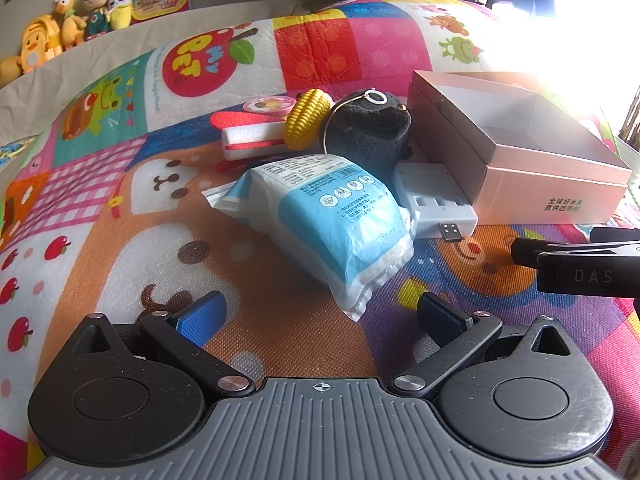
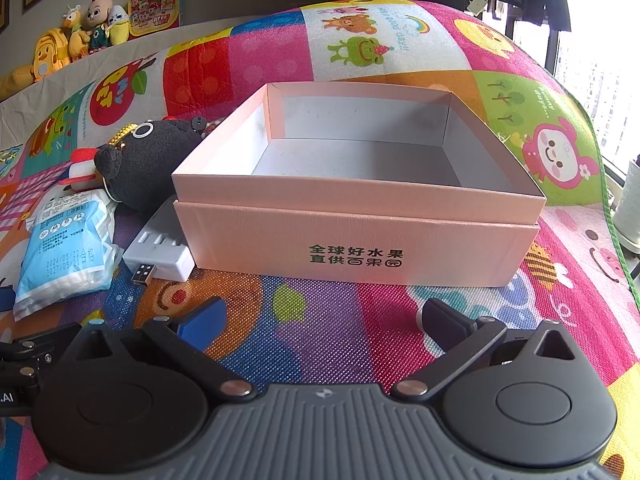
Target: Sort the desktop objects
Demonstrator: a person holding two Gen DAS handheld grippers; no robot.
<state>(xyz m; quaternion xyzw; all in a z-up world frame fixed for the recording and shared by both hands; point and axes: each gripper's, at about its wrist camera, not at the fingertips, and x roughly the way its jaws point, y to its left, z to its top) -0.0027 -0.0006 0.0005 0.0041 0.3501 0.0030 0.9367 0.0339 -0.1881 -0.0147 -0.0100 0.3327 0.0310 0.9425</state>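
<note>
Several things lie heaped left of my empty pink box [image 2: 360, 240]: a blue wipes pack [image 1: 332, 216] nearest, a white charger [image 1: 436, 204] touching the box, a black plush [image 1: 372, 132] behind. Both my left gripper [image 1: 320, 316] and right gripper [image 2: 320, 320] hover spread apart over the play mat [image 2: 328, 320].

Black hand-held gripper [image 1: 320, 312], blue pad

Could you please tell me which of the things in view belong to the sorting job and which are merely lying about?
Job:
pink box, empty
blue-and-white packet
white USB charger
black plush toy
yellow knitted corn
red-and-white foam piece
left tool and right tool, both open

Lying about:
stuffed toys by the wall
play mat
</note>
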